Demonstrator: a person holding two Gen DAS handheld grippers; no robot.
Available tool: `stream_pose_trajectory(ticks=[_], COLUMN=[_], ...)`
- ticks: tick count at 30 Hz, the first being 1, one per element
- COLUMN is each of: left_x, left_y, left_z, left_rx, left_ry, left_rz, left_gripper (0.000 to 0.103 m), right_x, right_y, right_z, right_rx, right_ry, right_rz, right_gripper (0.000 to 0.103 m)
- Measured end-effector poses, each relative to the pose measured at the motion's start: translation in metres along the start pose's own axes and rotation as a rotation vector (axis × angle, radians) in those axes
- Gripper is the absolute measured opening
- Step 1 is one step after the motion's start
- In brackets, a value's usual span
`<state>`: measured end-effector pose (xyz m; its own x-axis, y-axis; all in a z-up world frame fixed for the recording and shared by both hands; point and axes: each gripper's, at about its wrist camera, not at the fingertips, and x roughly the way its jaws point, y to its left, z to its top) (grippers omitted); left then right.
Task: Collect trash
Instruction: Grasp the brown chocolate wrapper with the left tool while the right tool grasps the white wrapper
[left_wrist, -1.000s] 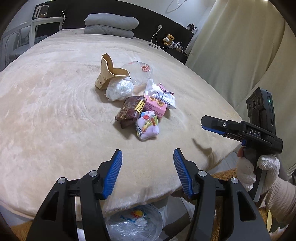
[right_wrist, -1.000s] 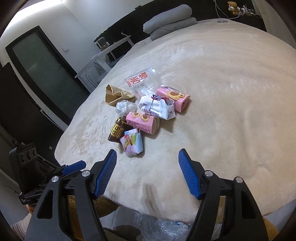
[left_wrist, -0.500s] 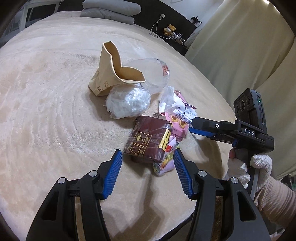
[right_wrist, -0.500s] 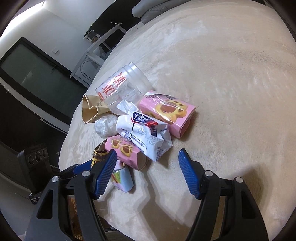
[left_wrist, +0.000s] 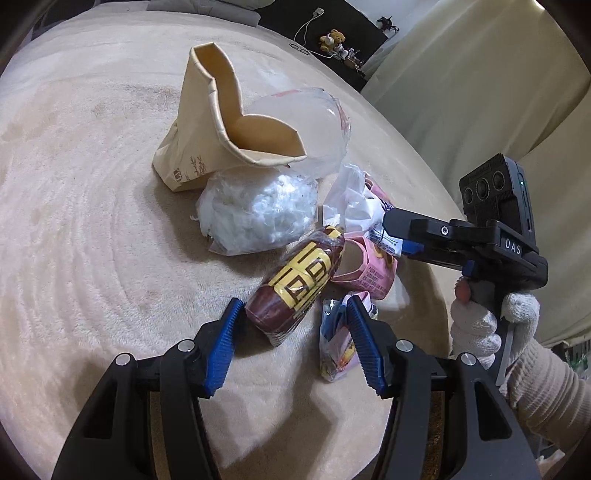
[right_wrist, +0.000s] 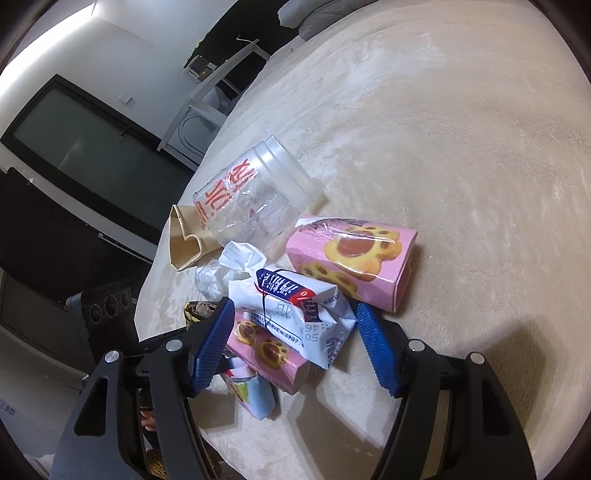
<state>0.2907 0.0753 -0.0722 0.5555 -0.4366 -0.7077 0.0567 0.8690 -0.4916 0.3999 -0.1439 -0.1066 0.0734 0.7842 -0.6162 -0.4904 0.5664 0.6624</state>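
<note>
Beige plush bed (left_wrist: 92, 229), and the trash sits heaped on it near the edge. Left gripper (left_wrist: 291, 339) is right down at the pile, its blue pads apart, with the brown wrapper (left_wrist: 295, 280) poking its near end into the gap. The left pad sits just beside that wrapper; whether it touches, I cannot tell. The right pad overlaps a small colourful packet (left_wrist: 336, 343) lying just to the right. Behind the wrapper lies a clear bag of white fluff (left_wrist: 258, 214), then a tan paper bag (left_wrist: 218, 122) standing open-mouthed, and a clear cup (left_wrist: 314, 125) on its side behind that.

Right gripper (right_wrist: 295, 343) comes in from the other side, pads spread wider, straddling a white crumpled packet (right_wrist: 295, 314) that lies on top of a small pink box (right_wrist: 266, 350). Neither pad visibly presses on it. A larger pink box (right_wrist: 354, 258) lies just beyond the right pad, and the cup (right_wrist: 255, 192) is further back, tipped over.

From the left camera, the right gripper (left_wrist: 402, 236) reaches in level from the right, its tip at the white packet (left_wrist: 354, 206), gripped by a hand (left_wrist: 491, 317) in a white knit glove with a ribbed beige sleeve (left_wrist: 546, 391). Both grippers angle downward toward the heap.
</note>
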Motion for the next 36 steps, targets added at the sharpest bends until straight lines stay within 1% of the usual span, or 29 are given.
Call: stream_pose_trajectory(ticks=[1,2,3,4,5,6,8,11,14,15,17,25,36], left_x=[0.001,0.004,0.006,0.007,0.008,0.009,0.009,0.008,0.006,0.004,0.000,-0.013,-0.039], left_y=[-0.003,-0.010,-0.013,-0.016,-0.019,-0.020,-0.023,-0.029,-0.033,-0.033,-0.035,-0.036,-0.050], left_z=[0.001,0.004,0.004,0.004,0.004,0.004,0.004,0.003,0.000,-0.001,-0.002,0.002,-0.012], left_rx=[0.020,0.039,0.059,0.077,0.094,0.108,0.121,0.147,0.170,0.175,0.183,0.187,0.185], left_ry=[-0.008,-0.014,-0.016,-0.021,-0.027,-0.028,-0.035,-0.045,-0.059,-0.064,-0.077,-0.141,-0.209], left_rz=[0.018,0.037,0.056,0.076,0.099,0.116,0.120,0.136,0.147,0.149,0.150,0.165,0.153], left_gripper=[0.056,0.056,0.055,0.054,0.046,0.044,0.039,0.036,0.034,0.033,0.032,0.031,0.031], right_x=[-0.002,-0.002,-0.002,0.000,0.000,-0.001,-0.002,-0.004,-0.008,-0.010,-0.012,-0.024,-0.051], right_y=[0.001,0.002,0.002,0.003,0.001,0.001,0.002,0.005,0.008,0.009,0.010,0.015,0.029], right_z=[-0.003,-0.003,-0.002,0.001,0.001,0.000,-0.001,-0.005,-0.007,-0.009,-0.010,-0.015,-0.034], right_rx=[-0.010,-0.019,-0.023,-0.027,-0.031,-0.032,-0.044,-0.062,-0.072,-0.074,-0.079,-0.092,-0.104], right_ry=[0.001,-0.001,-0.003,-0.006,-0.008,-0.010,-0.012,-0.023,-0.037,-0.039,-0.047,-0.083,-0.154], right_rz=[-0.002,-0.010,-0.020,-0.032,-0.038,-0.032,-0.038,-0.055,-0.057,-0.056,-0.060,-0.060,-0.052], right_gripper=[0.068,0.063,0.056,0.051,0.049,0.048,0.046,0.043,0.033,0.032,0.030,0.028,0.027])
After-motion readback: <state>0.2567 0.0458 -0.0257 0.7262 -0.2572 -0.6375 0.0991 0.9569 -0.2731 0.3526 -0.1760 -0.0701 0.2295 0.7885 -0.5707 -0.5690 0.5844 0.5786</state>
